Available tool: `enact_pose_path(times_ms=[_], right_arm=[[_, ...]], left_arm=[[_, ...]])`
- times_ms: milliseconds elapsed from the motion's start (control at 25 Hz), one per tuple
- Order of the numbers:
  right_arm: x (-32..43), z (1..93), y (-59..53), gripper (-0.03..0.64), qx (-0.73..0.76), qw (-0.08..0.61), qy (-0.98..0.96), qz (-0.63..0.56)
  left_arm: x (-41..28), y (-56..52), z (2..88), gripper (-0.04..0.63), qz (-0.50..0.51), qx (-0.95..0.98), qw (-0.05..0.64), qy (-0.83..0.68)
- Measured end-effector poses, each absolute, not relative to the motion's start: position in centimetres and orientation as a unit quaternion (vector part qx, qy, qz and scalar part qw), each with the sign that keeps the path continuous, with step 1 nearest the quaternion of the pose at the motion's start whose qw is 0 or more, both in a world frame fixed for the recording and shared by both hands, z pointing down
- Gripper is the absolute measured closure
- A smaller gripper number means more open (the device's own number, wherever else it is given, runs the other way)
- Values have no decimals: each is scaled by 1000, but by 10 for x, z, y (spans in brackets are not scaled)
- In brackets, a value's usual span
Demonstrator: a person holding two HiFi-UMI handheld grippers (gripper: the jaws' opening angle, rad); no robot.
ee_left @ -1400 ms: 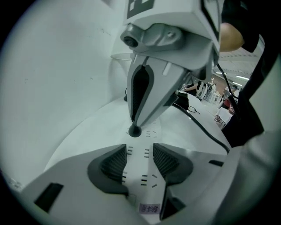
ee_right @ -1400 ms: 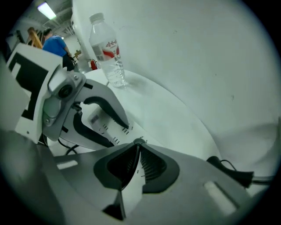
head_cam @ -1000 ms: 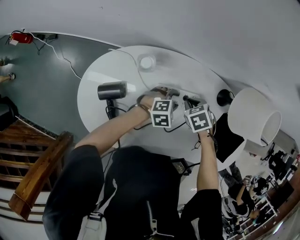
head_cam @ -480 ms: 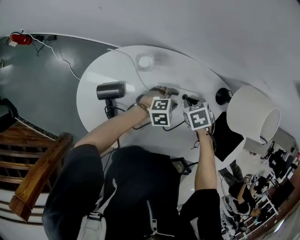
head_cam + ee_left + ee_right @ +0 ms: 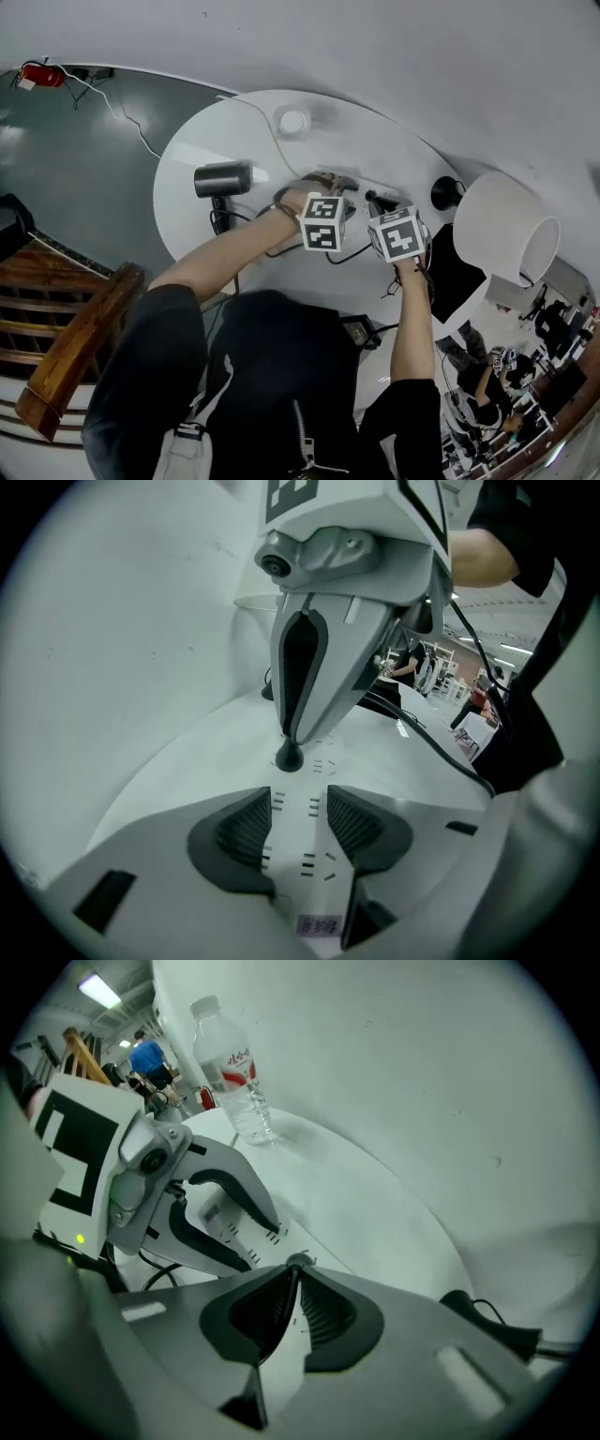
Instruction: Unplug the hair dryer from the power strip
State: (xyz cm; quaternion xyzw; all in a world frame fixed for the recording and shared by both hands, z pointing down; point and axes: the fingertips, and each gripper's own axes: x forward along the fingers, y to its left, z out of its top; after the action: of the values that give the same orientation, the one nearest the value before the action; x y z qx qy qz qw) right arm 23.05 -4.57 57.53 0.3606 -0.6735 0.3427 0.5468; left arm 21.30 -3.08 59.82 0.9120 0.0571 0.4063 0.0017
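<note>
My left gripper has its jaws spread astride the power strip, I reckon to pin it to the surface. My right gripper pinches a small dark plug at its jaw tips, ready to pull. The hair dryer lies left of centre in the head view.

The person wears a black short-sleeved top with a zip at 6 o'clock and a pale strap at 7 o'clock. The left gripper and right gripper have smooth light grey shells and dark ribbed pads inside the jaws. Each carries a white cube printed with black square markers. A round metal pivot shows on the left one's side.
</note>
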Motion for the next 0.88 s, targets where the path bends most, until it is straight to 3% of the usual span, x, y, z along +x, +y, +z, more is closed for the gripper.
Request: enact_pose_path(times_ms=[880], right_arm=[[233,565,-45,591,382,525,-672,357]], left_arm=[[214,-30,599,413,402,914,1,59]])
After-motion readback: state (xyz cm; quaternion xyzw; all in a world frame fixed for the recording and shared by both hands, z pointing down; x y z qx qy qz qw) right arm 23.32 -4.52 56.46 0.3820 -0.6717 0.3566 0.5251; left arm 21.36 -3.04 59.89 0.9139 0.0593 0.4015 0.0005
